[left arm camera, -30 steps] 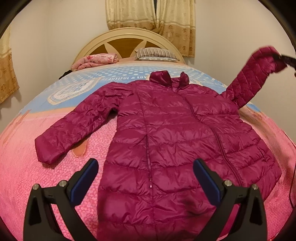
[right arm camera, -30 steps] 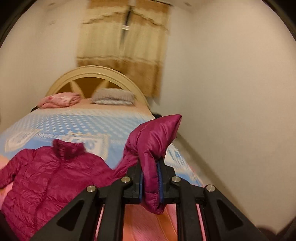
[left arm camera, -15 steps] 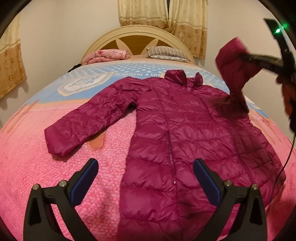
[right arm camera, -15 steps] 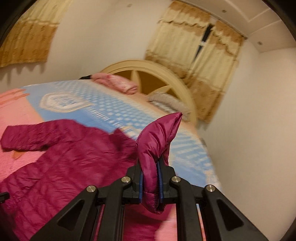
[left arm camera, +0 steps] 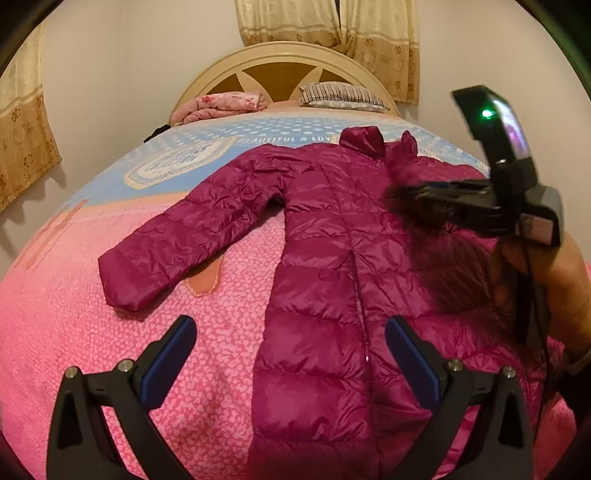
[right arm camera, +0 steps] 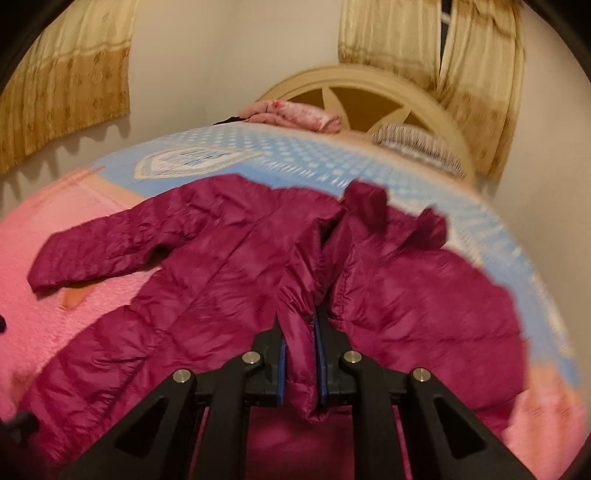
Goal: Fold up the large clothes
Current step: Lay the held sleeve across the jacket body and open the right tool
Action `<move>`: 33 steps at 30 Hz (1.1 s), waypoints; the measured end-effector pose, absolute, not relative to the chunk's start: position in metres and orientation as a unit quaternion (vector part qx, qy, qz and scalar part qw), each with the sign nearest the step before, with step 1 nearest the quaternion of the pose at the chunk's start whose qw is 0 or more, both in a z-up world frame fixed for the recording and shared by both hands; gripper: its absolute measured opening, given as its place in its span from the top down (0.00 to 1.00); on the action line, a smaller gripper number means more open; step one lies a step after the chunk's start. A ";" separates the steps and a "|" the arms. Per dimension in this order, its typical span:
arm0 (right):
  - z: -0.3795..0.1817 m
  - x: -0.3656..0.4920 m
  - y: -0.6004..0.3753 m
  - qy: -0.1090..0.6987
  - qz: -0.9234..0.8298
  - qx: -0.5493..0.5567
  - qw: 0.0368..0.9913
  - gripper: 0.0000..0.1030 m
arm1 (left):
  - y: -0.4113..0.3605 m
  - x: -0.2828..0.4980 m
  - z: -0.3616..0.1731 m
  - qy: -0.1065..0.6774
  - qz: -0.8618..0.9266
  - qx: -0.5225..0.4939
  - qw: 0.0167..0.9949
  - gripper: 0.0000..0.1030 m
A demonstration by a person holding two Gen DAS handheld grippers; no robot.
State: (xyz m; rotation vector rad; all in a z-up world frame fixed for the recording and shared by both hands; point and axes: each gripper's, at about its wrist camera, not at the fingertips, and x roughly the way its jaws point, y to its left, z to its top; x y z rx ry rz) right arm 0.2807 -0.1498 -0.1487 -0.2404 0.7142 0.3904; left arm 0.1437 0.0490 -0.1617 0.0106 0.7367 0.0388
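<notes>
Sleeve cuff carried over the jacket

The right gripper (right arm camera: 301,354), jaws easing apart, pinches the jacket's (left arm camera: 332,280) cuff (right arm camera: 301,369) above its body; the left gripper (left arm camera: 290,362), spread wide, hovers over the hem.

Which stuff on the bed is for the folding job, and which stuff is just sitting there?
For the folding job:
- purple puffy jacket
- its sleeve, between the right tool jaws, which are opening
- left tool, open, empty

Just sitting there:
- striped pillow
- folded pink blanket
- curtains
- headboard
</notes>
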 end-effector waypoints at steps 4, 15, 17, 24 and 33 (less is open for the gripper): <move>-0.149 0.271 -0.144 0.346 0.251 -0.077 0.901 0.17 | 0.047 0.144 -0.155 0.357 0.027 0.020 0.933 0.00; -0.114 0.274 -0.297 0.324 0.116 0.070 0.936 0.21 | -0.017 0.202 -0.094 0.276 -0.030 0.049 0.959 0.00; -0.118 0.280 -0.320 0.333 0.081 0.081 0.936 0.36 | -0.041 0.234 -0.092 0.265 -0.038 0.052 0.962 0.00; -0.136 0.289 -0.364 0.355 0.032 0.108 0.928 0.42 | -0.086 0.320 -0.153 0.307 0.008 0.113 0.945 0.00; -0.150 0.380 -0.390 0.384 0.114 0.222 0.889 0.43 | -0.070 0.336 -0.199 0.397 0.008 0.069 0.915 0.00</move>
